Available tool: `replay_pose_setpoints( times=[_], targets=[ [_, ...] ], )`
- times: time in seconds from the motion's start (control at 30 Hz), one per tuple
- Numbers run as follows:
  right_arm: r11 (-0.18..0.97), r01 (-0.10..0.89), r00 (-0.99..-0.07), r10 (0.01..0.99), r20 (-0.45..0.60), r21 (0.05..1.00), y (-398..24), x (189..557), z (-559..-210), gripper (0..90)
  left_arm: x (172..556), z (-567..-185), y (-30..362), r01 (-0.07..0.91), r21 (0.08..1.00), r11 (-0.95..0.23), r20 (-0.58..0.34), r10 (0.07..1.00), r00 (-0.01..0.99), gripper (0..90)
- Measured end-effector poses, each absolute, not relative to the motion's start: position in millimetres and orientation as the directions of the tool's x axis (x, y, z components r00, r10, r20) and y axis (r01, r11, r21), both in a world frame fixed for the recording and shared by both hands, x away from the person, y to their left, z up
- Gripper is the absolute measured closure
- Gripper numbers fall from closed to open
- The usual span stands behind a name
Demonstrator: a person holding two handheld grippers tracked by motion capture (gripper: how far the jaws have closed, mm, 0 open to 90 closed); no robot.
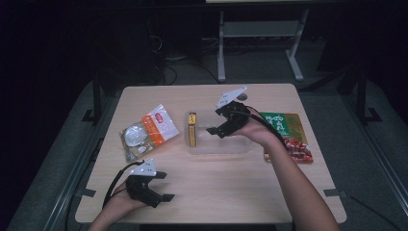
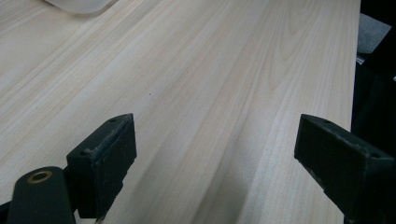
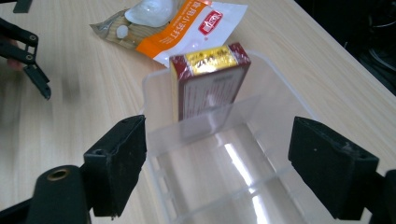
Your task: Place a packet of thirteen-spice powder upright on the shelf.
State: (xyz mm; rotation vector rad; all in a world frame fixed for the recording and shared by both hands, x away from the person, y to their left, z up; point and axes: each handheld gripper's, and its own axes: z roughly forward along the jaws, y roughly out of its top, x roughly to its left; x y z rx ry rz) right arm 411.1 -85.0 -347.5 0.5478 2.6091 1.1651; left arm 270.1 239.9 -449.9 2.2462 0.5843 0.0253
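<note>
A clear plastic bin (image 1: 226, 147) sits at the middle of the wooden table. A red box with a gold band (image 1: 192, 129) stands on edge at the bin's left end. My right gripper (image 1: 215, 122) hovers over the bin, open, with nothing between its jaws. In the right gripper view the box (image 3: 210, 84) stands upright at the far end of the bin (image 3: 154, 93), beyond the open gripper (image 3: 217, 163). My left gripper (image 1: 166, 186) rests near the table's front left, open over bare wood (image 2: 215, 154).
An orange and white snack bag (image 1: 146, 132) lies left of the bin and also appears past it (image 3: 177, 23). A green packet (image 1: 284, 124) and a red packet (image 1: 298, 150) lie at the right, partly under the right forearm. The table's edge runs close to the left gripper.
</note>
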Motion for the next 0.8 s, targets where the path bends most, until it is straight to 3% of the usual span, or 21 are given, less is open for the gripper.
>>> replay_pose_setpoints(
  times=[0.8],
  targets=[
    [0.565, 0.322, -0.870, 0.493, 0.001, 0.760, -146.4, 321.2, -393.2, 21.0, 282.0, -433.3, 224.1, 0.405, 0.717, -0.567, -0.139, 0.453, 0.880, 13.0]
  ],
)
